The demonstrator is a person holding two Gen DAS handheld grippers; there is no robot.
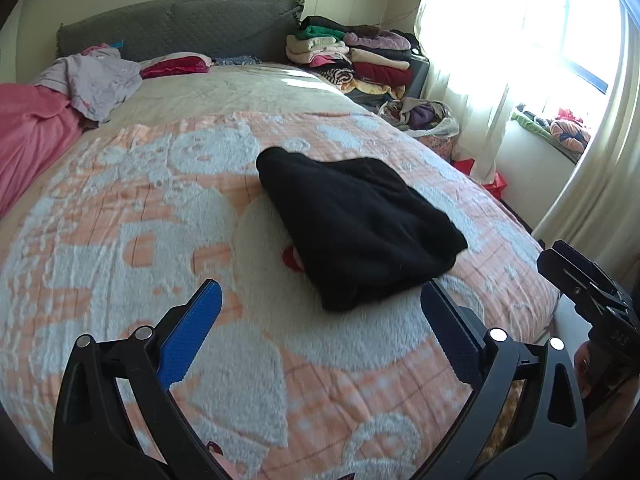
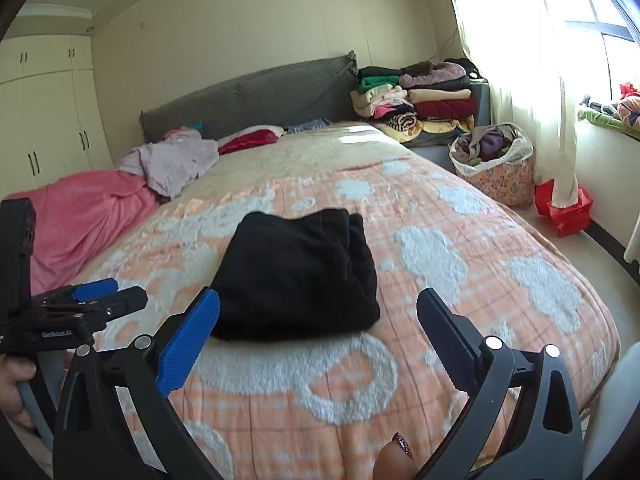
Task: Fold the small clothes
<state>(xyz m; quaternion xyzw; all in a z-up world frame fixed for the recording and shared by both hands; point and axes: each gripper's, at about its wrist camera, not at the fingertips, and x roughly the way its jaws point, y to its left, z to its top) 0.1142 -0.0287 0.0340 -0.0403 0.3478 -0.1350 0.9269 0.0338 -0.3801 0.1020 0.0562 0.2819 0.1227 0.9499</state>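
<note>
A black garment [image 1: 352,228] [image 2: 300,276] lies folded into a compact bundle on the orange-and-white bedspread [image 1: 160,208] [image 2: 460,240]. My left gripper [image 1: 320,300] hovers just in front of it, jaws wide open, blue pads bare, nothing between them. My right gripper [image 2: 318,308] is likewise open and empty, close to the near edge of the bundle. In the right wrist view the left gripper [image 2: 108,292] shows at the left edge, held by a hand [image 2: 16,380]. The right gripper's black body [image 1: 592,292] appears at the right edge of the left wrist view.
A pink blanket [image 2: 84,216] and a lilac garment [image 2: 176,160] lie at the bed's far left. Stacked folded clothes [image 2: 424,96] sit beside the grey headboard [image 2: 256,96]. A floral bag of clothes [image 2: 496,164] and a red bag [image 2: 564,208] stand on the floor by the curtain.
</note>
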